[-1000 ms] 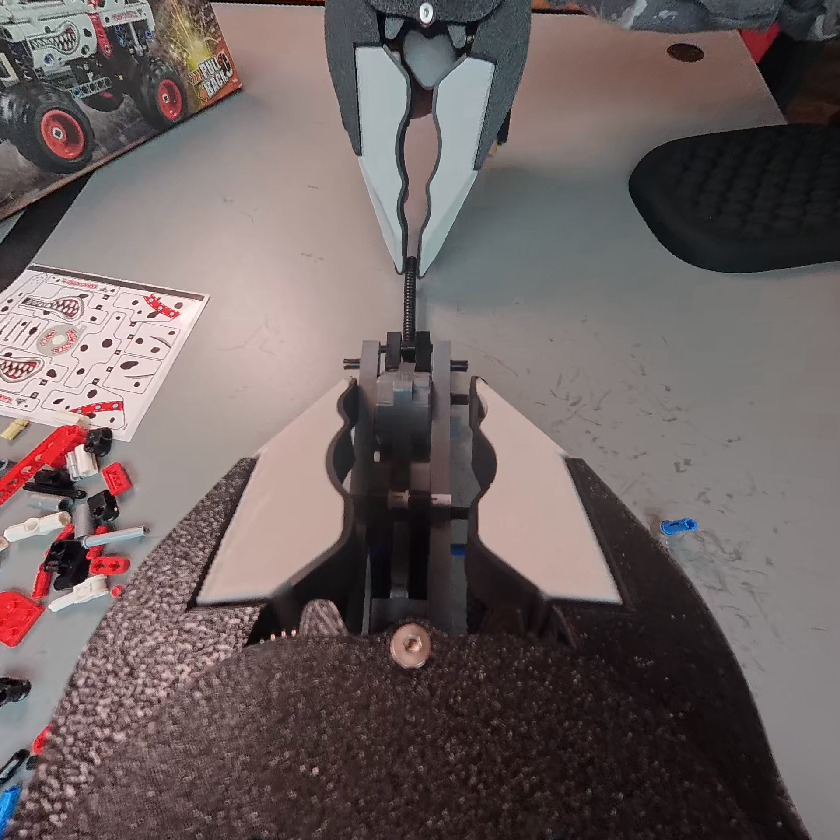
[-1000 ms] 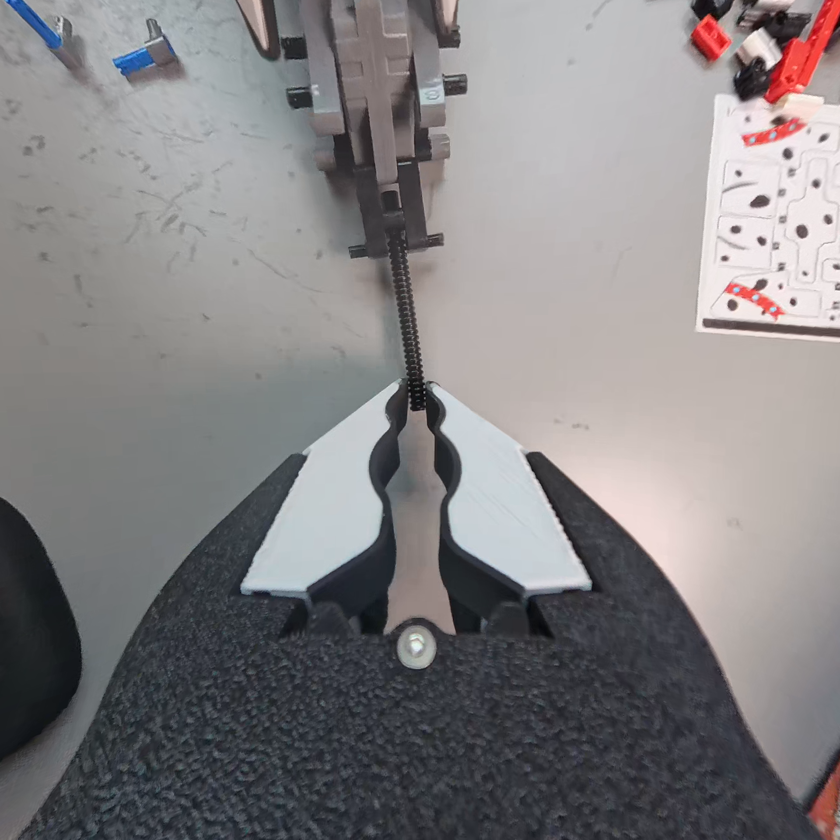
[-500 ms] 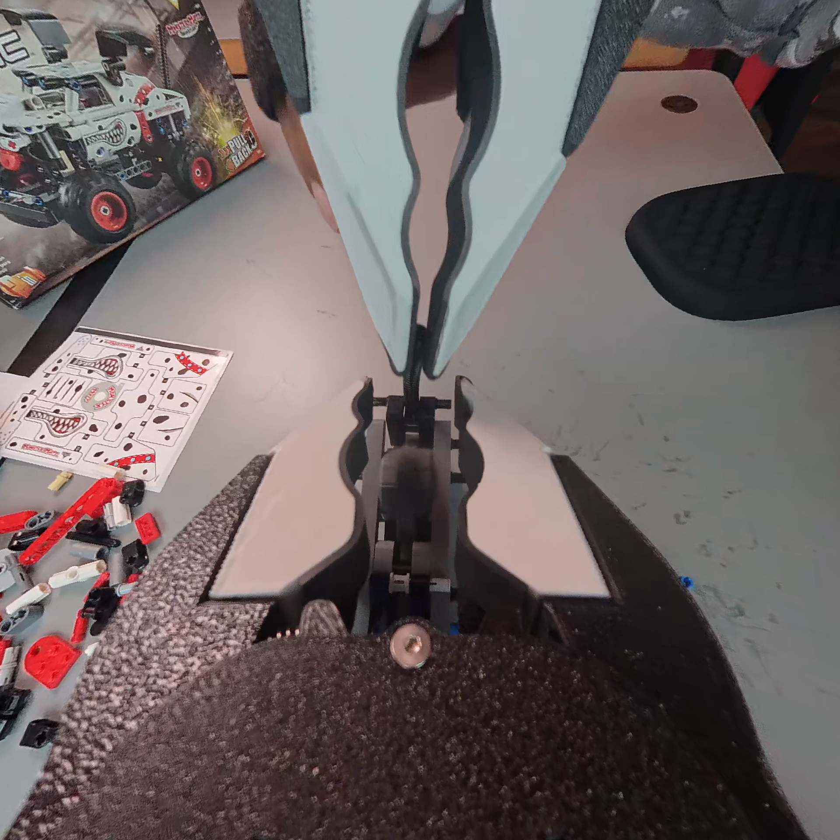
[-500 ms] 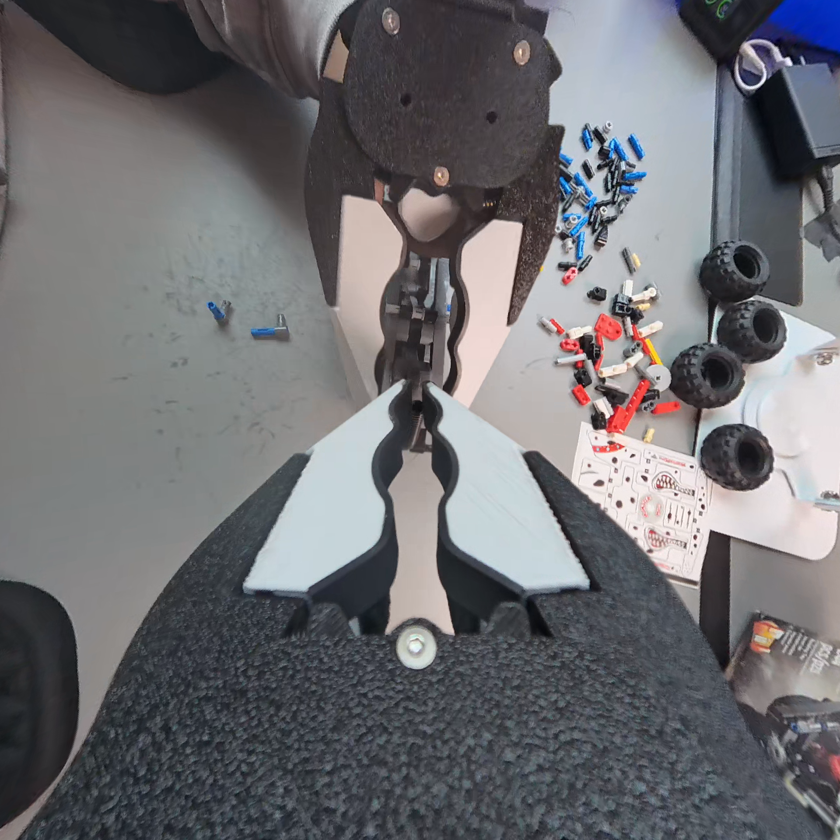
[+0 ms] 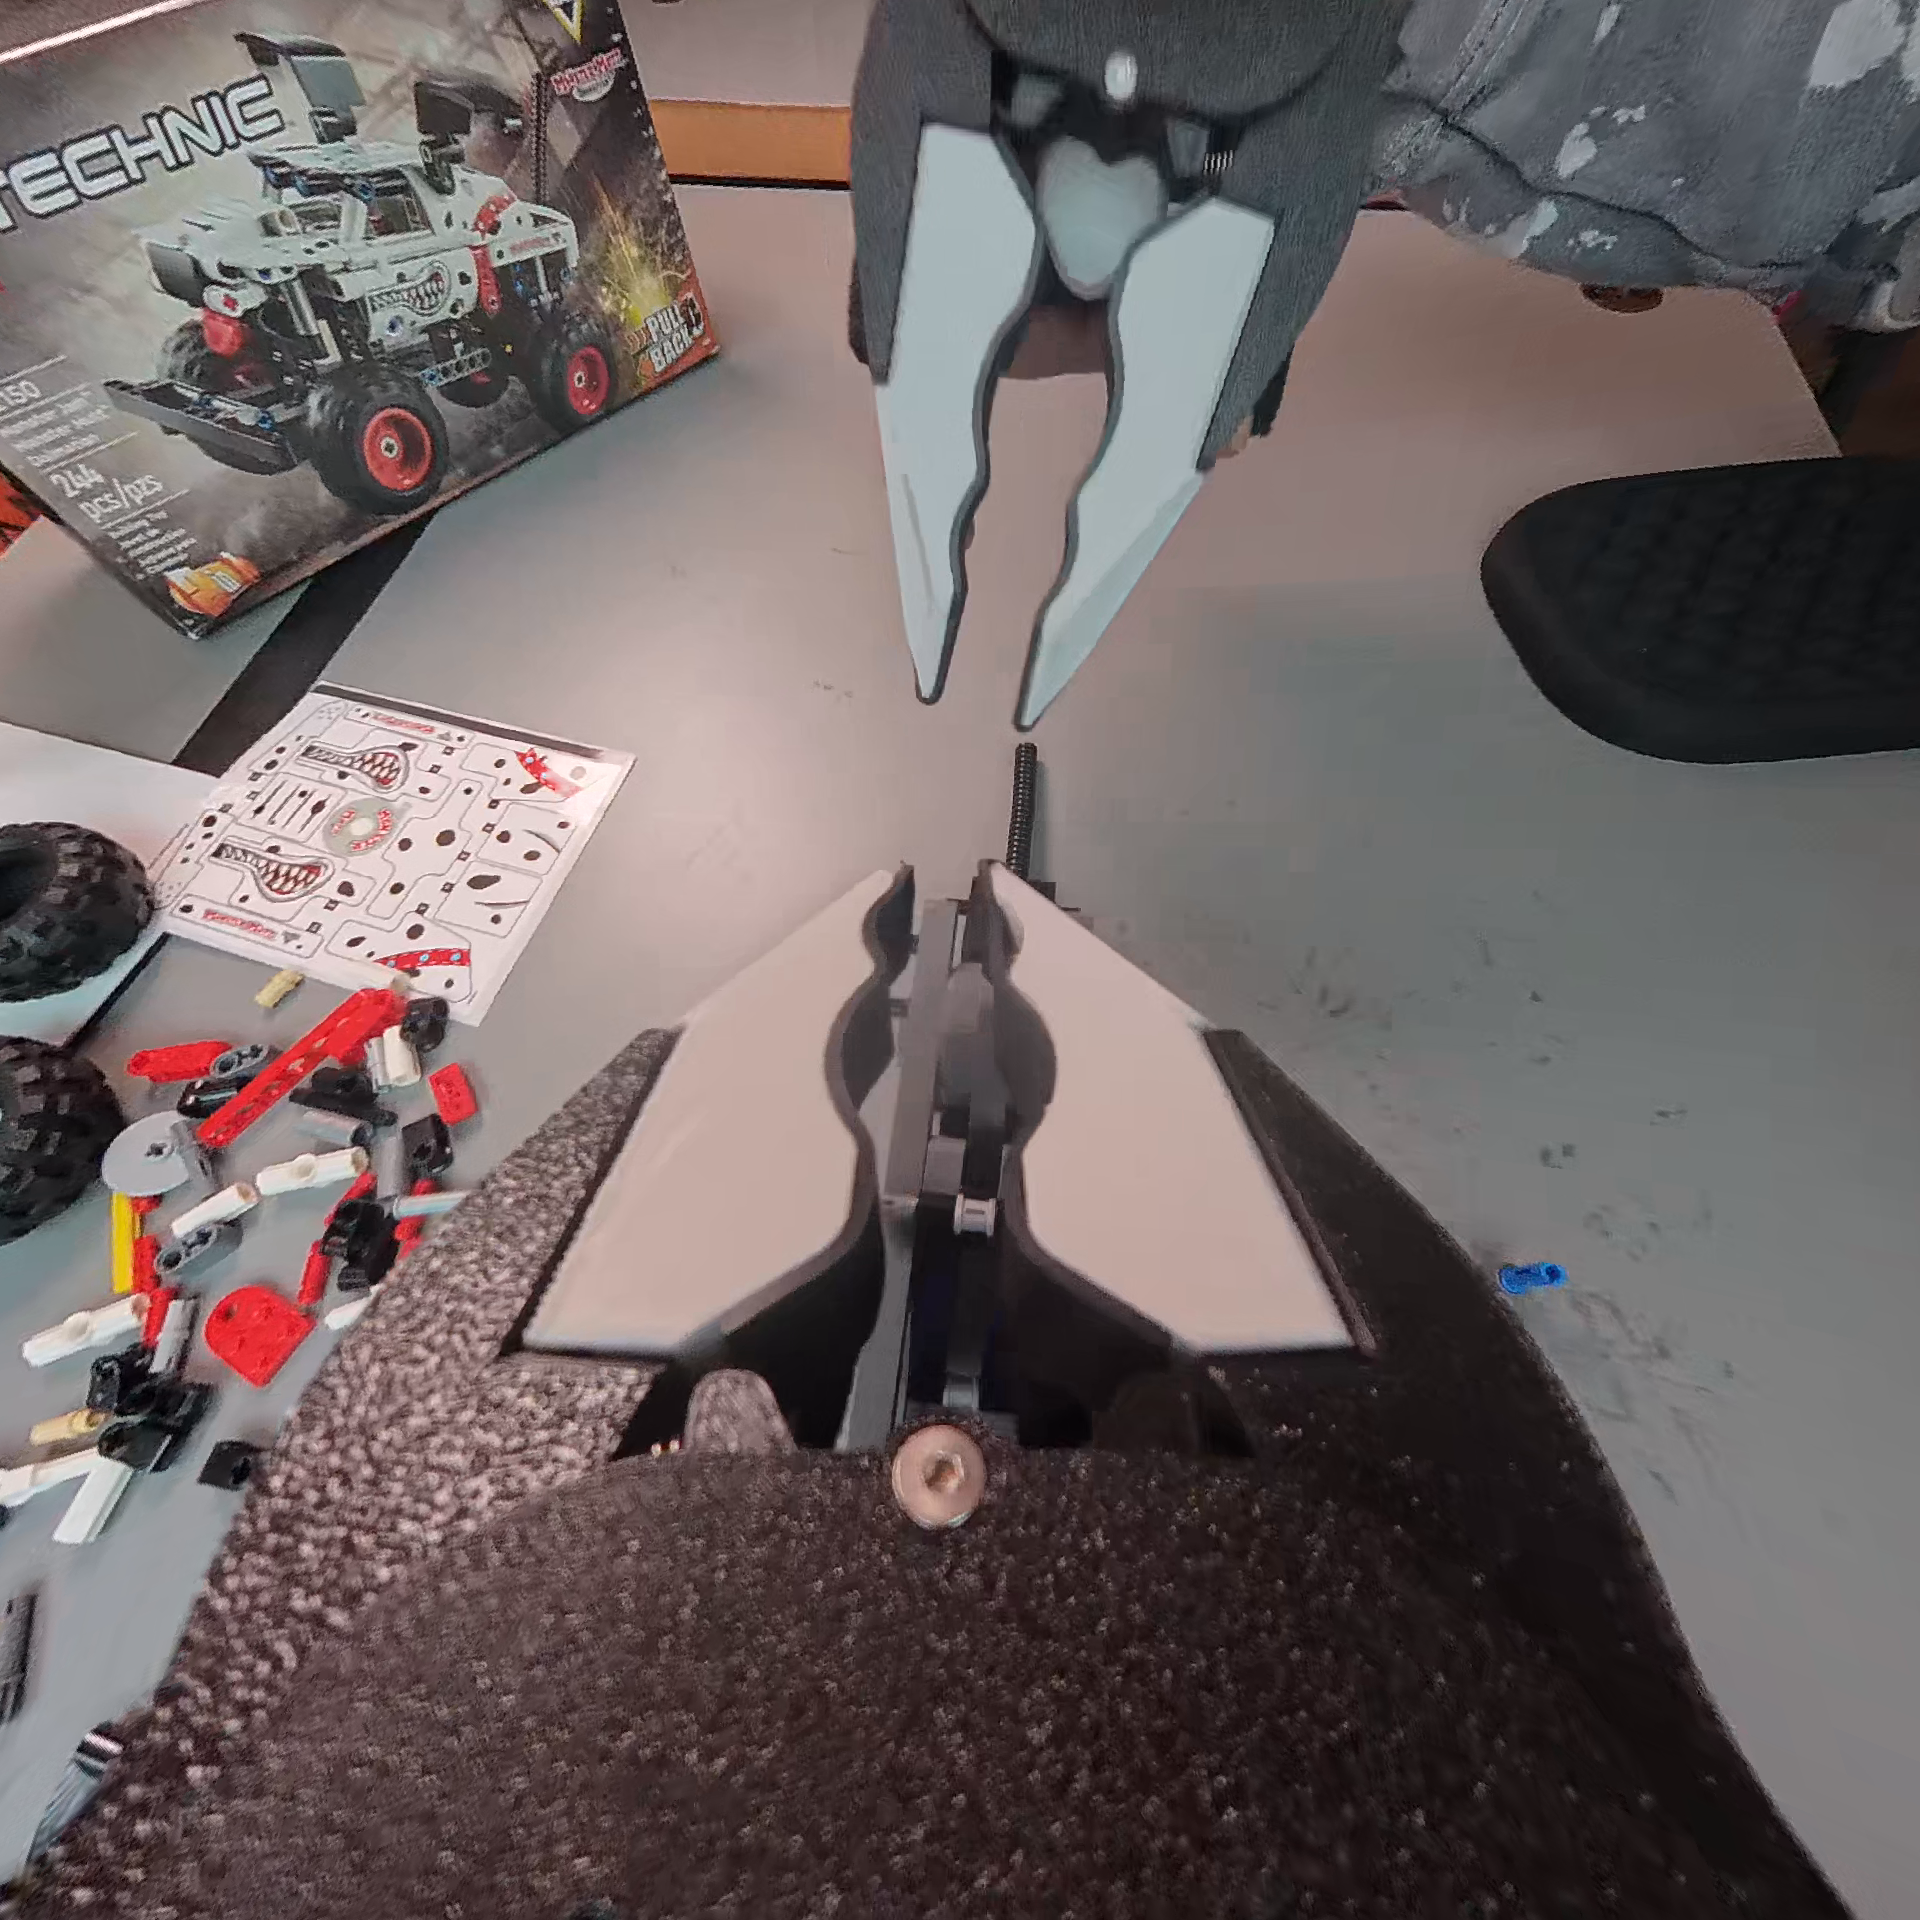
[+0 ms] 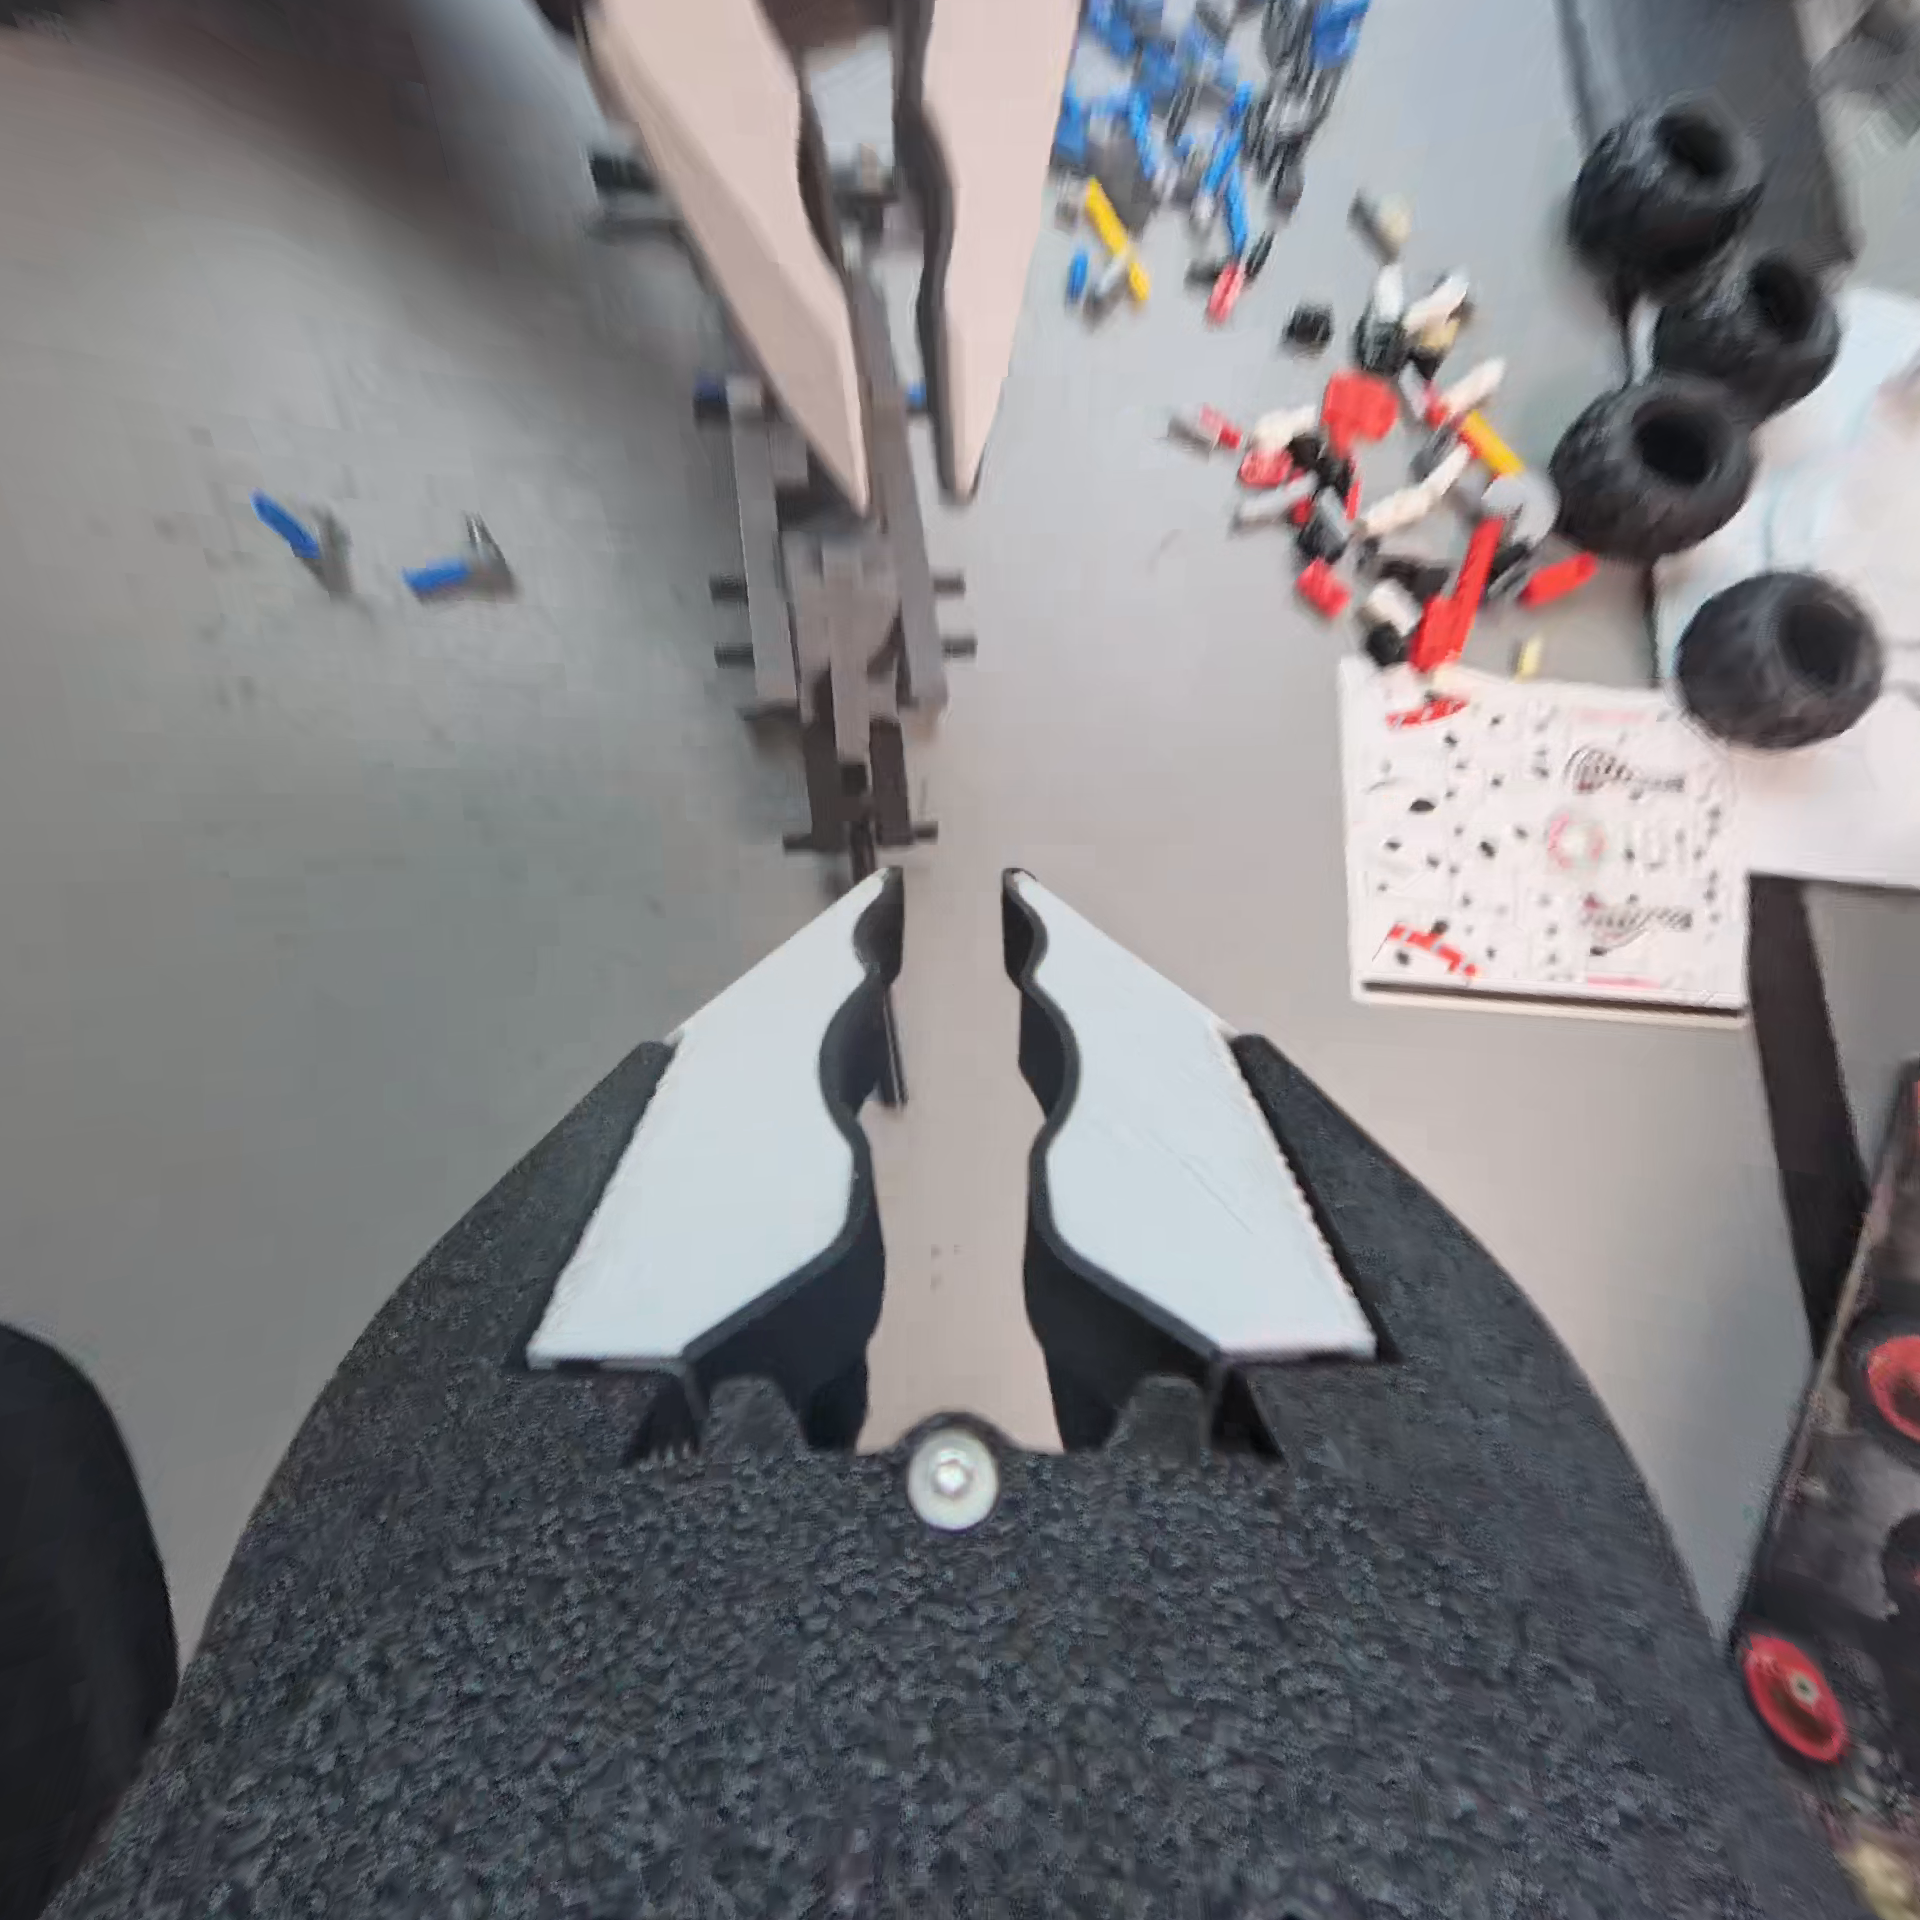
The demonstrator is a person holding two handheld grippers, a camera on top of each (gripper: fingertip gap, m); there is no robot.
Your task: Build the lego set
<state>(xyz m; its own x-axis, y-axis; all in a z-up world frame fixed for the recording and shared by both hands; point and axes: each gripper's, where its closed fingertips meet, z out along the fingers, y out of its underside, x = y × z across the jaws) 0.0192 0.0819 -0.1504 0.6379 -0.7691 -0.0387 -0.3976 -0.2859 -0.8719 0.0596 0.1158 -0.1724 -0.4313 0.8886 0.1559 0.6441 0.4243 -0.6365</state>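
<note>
Where it pinched the black ribbed axle [image 5: 1024, 800] a second ago, the right gripper [image 5: 971, 712] now gapes empty just beyond it, apparently seated, while the left gripper [image 5: 945, 883] clamps the grey chassis [image 5: 961, 1049].

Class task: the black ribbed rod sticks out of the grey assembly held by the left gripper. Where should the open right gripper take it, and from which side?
Grip the black ribbed rod at its free tip, coming end-on along its axis, right gripper facing the left gripper. Only that thin end is exposed.
</note>
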